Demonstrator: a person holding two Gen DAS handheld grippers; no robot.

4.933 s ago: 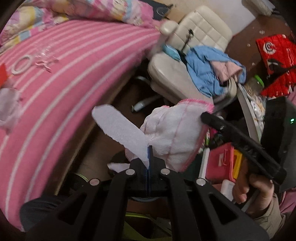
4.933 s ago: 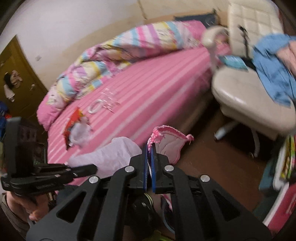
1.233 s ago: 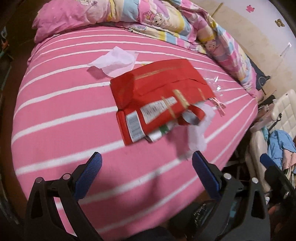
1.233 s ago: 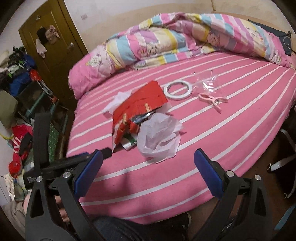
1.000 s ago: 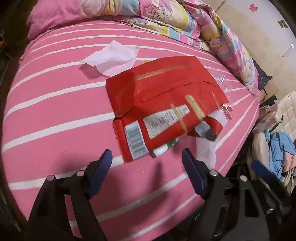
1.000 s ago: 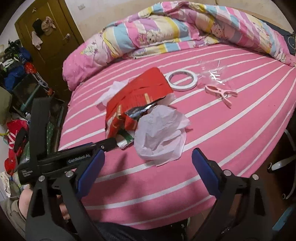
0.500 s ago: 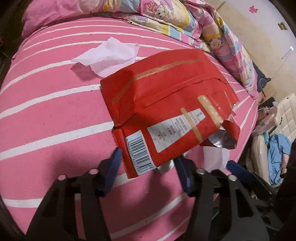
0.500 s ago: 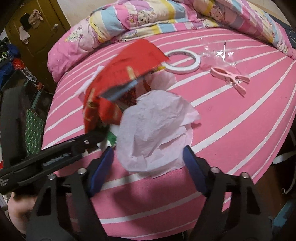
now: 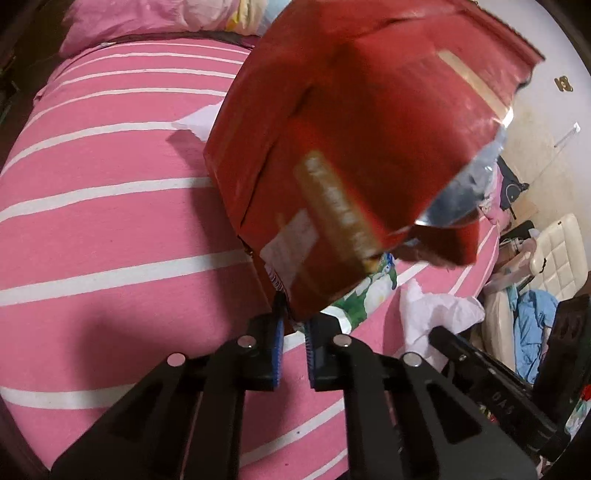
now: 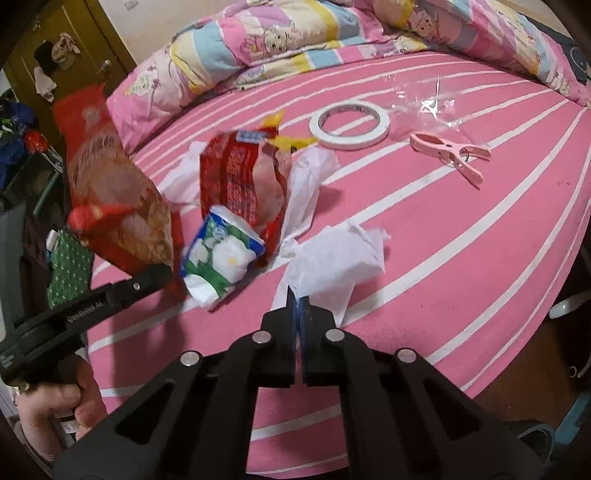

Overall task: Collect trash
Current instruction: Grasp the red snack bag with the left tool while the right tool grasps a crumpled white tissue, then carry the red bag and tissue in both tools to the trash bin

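Observation:
A large red snack bag (image 9: 351,147) hangs tilted above the pink striped bed (image 9: 110,221). My left gripper (image 9: 293,325) has the bag's lower corner between its jaws, which are still closing on it; the same bag (image 10: 122,206) shows blurred at the left of the right wrist view. My right gripper (image 10: 298,306) is shut on the near edge of a crumpled white tissue (image 10: 332,262) lying on the bed. Between the two lie a smaller red wrapper (image 10: 240,177) and a blue, green and white packet (image 10: 221,258).
A white tape roll (image 10: 349,123), a pink clothespin (image 10: 450,155) and clear plastic film (image 10: 428,99) lie farther back on the bed. A colourful quilt (image 10: 295,33) is bunched along the far side. A cream chair (image 9: 554,251) with blue clothes stands beyond the bed edge.
Both grippers went from wide open to closed. The left one took the red bag's corner and lifted it, uncovering the wrappers beneath. The right one came down and closed on the tissue.

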